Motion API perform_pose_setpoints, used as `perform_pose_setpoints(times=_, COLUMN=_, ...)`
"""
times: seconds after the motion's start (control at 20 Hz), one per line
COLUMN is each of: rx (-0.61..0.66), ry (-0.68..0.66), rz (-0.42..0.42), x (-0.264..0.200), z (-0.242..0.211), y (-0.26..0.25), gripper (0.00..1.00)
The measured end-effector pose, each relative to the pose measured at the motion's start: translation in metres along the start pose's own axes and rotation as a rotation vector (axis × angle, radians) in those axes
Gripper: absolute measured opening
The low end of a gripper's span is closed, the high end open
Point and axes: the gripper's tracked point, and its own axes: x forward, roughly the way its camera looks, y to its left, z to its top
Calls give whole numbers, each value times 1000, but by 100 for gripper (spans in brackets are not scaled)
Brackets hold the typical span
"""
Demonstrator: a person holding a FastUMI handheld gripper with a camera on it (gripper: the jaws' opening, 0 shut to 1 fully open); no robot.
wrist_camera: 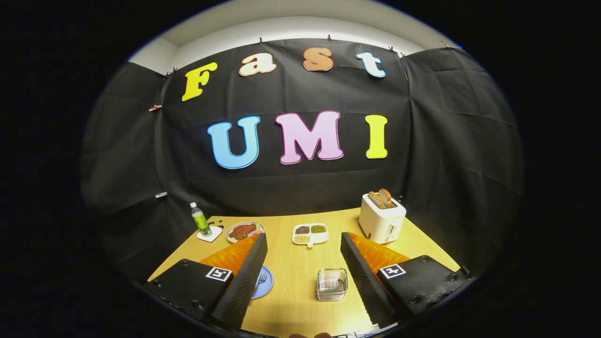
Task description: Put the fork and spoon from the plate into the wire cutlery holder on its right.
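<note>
Fork [261, 279]: tines show on the blue plate [265, 284] behind the left finger, at about nine o'clock from the holder; spoon hidden.
Wire cutlery holder [332, 284]: upright, mouth open, between the fingers.
Gripper [304, 240]: spread wide, holding nothing, hovering high, likely before reaching.

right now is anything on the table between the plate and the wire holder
Nothing visible. The plate, with a fork on it, sits partly behind one finger of the open gripper. Bare table runs from it to the holder between the fingers. The toaster and tray stand farther back.
</note>
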Motion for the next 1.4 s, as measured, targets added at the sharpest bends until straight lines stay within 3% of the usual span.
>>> perform_pose_setpoints(times=0.25, rx=18, ry=17, rz=2, x=7, z=-3, y=2, gripper=98)
perform_pose_setpoints(times=0.8, rx=-66, ry=82, rz=126, x=61, z=-26, y=72, gripper=98)
perform_pose_setpoints(times=1.0, rx=-102, ry=161, rz=183, x=83, z=-61, y=101, gripper=98)
perform_pose_setpoints(times=1.4, rx=-174, ry=403, rz=273, x=119, z=-174, y=151, gripper=100)
